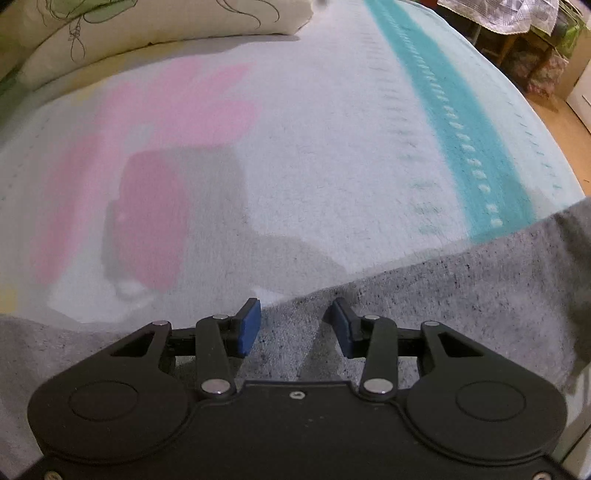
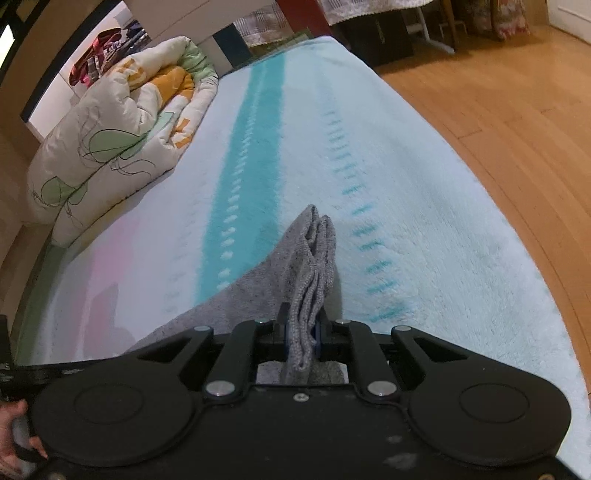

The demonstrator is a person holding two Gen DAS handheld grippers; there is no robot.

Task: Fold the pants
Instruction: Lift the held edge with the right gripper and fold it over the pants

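Observation:
The grey pants (image 1: 443, 306) lie on a bed covered by a white blanket (image 1: 314, 147) with a teal stripe and pink patches. My left gripper (image 1: 295, 325) is open, its blue pads (image 1: 249, 326) just above the pants' far edge, holding nothing. In the right wrist view my right gripper (image 2: 301, 339) is shut on a bunched fold of the grey pants (image 2: 310, 266), which sticks up past the fingers. The rest of the pants runs down to the left over the blanket (image 2: 424, 221).
A rolled floral quilt (image 2: 122, 140) lies along the bed's far left side; it also shows in the left wrist view (image 1: 147, 26). The bed's right edge drops to a wooden floor (image 2: 517, 92). Furniture and cloth-covered items stand beyond the bed's end (image 1: 517, 22).

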